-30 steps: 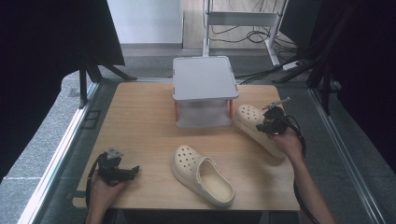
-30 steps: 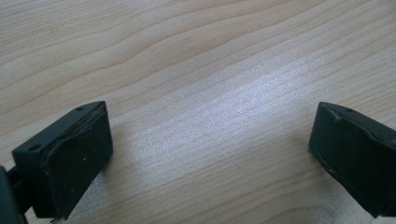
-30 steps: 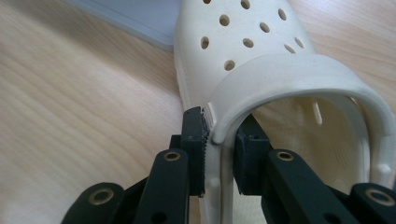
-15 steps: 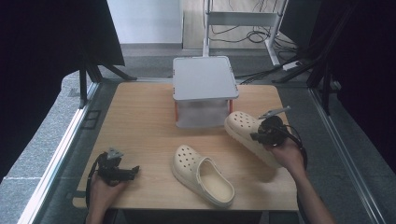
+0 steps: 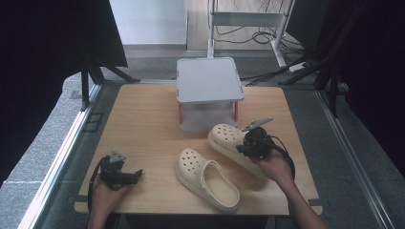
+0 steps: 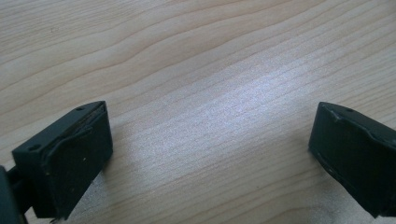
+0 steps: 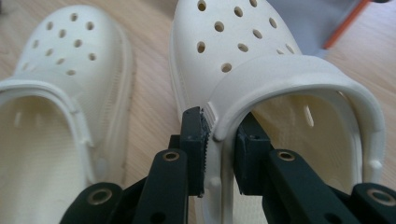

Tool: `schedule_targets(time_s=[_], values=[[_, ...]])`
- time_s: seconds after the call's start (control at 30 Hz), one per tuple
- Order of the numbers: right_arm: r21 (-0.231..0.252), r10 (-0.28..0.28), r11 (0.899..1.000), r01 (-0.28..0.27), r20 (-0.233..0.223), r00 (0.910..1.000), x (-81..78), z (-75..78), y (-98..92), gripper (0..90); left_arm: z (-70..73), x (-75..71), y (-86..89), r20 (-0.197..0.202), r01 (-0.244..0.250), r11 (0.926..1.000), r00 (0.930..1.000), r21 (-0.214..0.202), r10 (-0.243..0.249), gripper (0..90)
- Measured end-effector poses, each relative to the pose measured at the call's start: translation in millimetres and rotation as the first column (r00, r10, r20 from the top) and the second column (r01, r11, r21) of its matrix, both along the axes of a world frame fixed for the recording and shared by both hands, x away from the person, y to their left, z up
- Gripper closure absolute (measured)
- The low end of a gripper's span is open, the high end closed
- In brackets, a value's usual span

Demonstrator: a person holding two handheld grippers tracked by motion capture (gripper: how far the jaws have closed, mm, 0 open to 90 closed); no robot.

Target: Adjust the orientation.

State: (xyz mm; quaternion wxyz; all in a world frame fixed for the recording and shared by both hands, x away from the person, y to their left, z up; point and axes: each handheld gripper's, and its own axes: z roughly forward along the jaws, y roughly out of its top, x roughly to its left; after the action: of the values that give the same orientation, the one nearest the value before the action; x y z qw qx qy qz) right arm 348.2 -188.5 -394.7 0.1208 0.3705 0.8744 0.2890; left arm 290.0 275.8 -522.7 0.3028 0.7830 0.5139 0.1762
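- Clog point(image 7: 261, 70), cream foam, likely light and flexible, pinched at its side wall by right gripper point(image 7: 219, 154).
- Second clog point(image 7: 60, 107) lies just beside it.
- Left gripper point(image 6: 210, 149) spread, holding nothing.

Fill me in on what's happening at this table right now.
A person works with a gripper in each hand. The right gripper is shut on the side wall of one cream clog, beside the second clog lying on the wooden table, just in front of a small grey stand. The left gripper rests open near the table's front left, holding nothing.
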Motion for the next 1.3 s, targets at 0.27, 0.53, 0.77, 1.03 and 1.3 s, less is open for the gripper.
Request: schedule_targets(time_s=[0.27,0.53,0.77,1.03,1.3], values=[[0.000,0.040,0.999,-0.040,-0.006,0.9992,-3.2,-9.4,21.9,76.0,0.0,0.0,0.0,0.000,0.000,1.0000,1.0000,0.000,0.000,0.0],[-0.009,0.068,0.998,-0.069,-0.020,0.9975,-4.2,-26.8,44.8,75.9,0.1,0.0,0.0,-0.001,0.000,1.0000,1.0000,0.000,0.000,0.0],[0.003,0.123,0.992,-0.123,-0.052,0.9911,-8.5,-35.3,56.5,75.1,0.1,0.0,0.0,-0.001,0.000,1.0000,1.0000,0.000,0.000,0.0],[0.031,0.164,0.986,-0.162,-0.060,0.9846,-9.8,-30.1,46.4,61.9,0.1,0.0,0.0,-0.001,0.000,1.0000,1.0000,0.000,0.000,0.0],[0.120,0.197,0.975,-0.186,-0.093,0.9759,-8.9,-31.0,34.9,74.6,0.0,-0.1,0.0,0.000,0.000,1.0000,1.0000,0.000,0.000,0.0]])
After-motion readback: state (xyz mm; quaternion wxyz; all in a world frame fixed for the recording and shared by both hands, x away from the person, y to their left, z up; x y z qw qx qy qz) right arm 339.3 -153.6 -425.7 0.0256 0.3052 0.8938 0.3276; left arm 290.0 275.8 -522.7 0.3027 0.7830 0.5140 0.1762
